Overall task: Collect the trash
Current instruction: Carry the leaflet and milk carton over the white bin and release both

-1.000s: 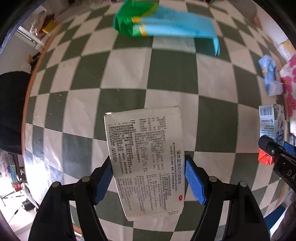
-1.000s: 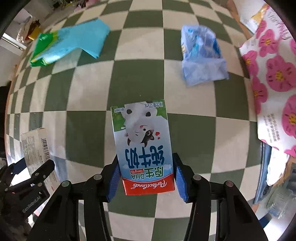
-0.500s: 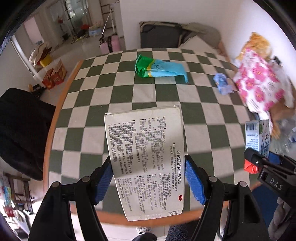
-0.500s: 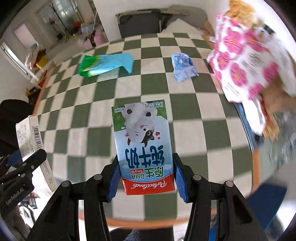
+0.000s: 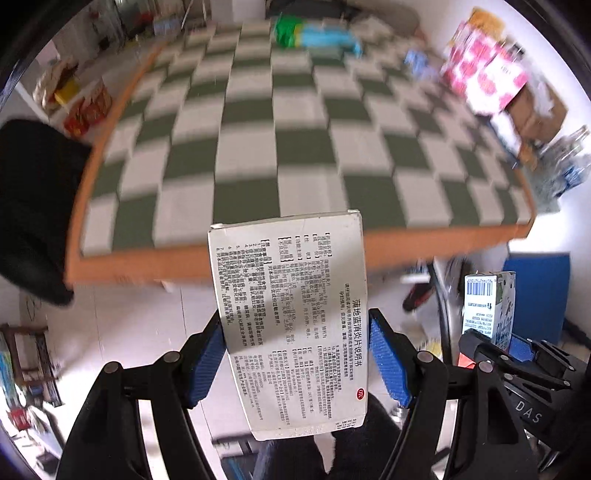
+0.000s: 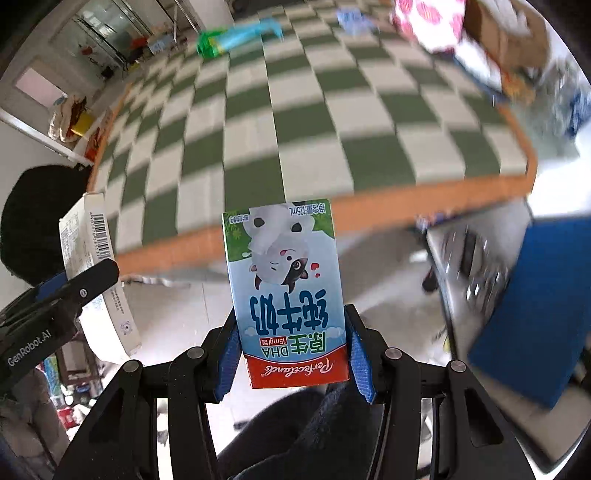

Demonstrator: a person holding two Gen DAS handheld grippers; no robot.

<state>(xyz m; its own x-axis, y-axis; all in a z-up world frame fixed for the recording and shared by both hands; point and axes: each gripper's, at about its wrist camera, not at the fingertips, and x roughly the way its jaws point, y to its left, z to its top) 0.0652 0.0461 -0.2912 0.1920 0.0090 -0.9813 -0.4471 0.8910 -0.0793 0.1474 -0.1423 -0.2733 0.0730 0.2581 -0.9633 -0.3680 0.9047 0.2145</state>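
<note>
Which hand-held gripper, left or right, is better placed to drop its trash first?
Right, probably, though no bin is visible. The right hand-held gripper, clamped on the milk carton, sits nearest the blue container. The left hand-held gripper holds the medicine box farther off.

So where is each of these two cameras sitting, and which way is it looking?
Left wrist: on the left gripper, looking along its jaws at the white medicine box they clamp, checkered table beyond; dark clothing below.
Right wrist: on the right gripper, looking along its jaws at the milk carton they clamp; dark clothing below.
Shared: table, both boxes, each other's gripper, green-blue packet.
</note>
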